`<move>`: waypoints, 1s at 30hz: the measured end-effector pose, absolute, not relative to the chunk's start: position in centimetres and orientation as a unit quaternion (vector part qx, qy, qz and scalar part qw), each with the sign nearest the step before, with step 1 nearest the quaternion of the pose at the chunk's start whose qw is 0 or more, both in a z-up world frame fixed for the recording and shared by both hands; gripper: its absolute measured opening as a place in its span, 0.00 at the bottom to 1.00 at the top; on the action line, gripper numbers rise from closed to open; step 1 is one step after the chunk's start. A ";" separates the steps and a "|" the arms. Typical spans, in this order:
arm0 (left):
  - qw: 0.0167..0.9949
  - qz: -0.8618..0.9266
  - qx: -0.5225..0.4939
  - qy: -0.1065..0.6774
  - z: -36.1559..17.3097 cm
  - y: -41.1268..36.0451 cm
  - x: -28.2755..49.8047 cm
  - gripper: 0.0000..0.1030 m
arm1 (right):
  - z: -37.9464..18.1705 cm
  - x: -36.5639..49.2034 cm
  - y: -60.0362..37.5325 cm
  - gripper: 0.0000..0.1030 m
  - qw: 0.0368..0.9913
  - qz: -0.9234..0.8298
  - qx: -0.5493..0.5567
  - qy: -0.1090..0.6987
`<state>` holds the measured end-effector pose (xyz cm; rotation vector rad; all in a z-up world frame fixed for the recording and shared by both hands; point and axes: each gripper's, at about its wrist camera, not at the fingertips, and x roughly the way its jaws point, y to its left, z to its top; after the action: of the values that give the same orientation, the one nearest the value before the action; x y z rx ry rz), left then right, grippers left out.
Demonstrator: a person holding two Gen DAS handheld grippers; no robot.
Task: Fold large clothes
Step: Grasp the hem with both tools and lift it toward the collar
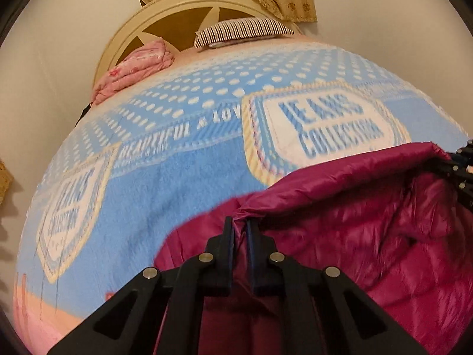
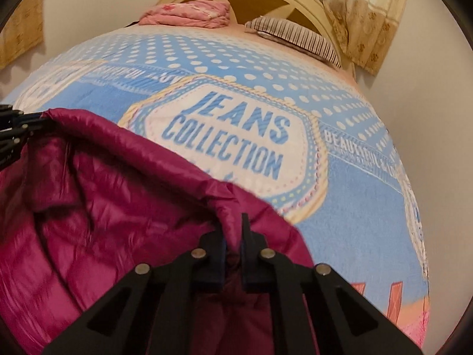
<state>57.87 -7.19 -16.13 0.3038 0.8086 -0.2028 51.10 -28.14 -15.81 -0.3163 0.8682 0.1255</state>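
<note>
On the blue blanket (image 1: 165, 189) lies the magenta padded jacket (image 1: 384, 236), its edge pinched between the left gripper (image 1: 240, 224) fingers. From the right wrist, the right gripper (image 2: 235, 222) likewise clamps the jacket's rim (image 2: 165, 177).

Two wrist fisheyes, close above a magenta puffer jacket (image 1: 369, 236), angled down across the blue blanket (image 2: 354, 207) toward the headboard (image 1: 177, 9) at twelve o'clock; shared: jacket edge, blanket, headboard, striped pillow (image 2: 295, 35).

I see a blue printed blanket (image 2: 340, 183) covering the bed, a striped pillow (image 1: 245, 31) and folded pink bedding (image 1: 139, 66) by the headboard (image 1: 174, 6).
</note>
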 end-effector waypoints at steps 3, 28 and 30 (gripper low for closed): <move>0.897 -0.096 0.146 0.405 -18.1 -7.2 57.6 0.07 | -18.0 50.3 -28.1 0.07 0.886 0.058 -0.157 0.433; 0.936 0.030 0.070 0.343 -11.0 -3.6 59.0 0.86 | -12.6 50.3 -34.2 0.55 0.908 0.046 0.024 0.416; 0.931 0.040 0.049 0.360 -11.7 -4.9 61.1 0.86 | -12.4 52.3 -32.9 0.55 0.910 0.040 0.062 0.408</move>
<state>61.14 -4.92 -11.68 0.1003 0.7362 0.0815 52.26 -32.89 -12.36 0.1278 0.8415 0.0819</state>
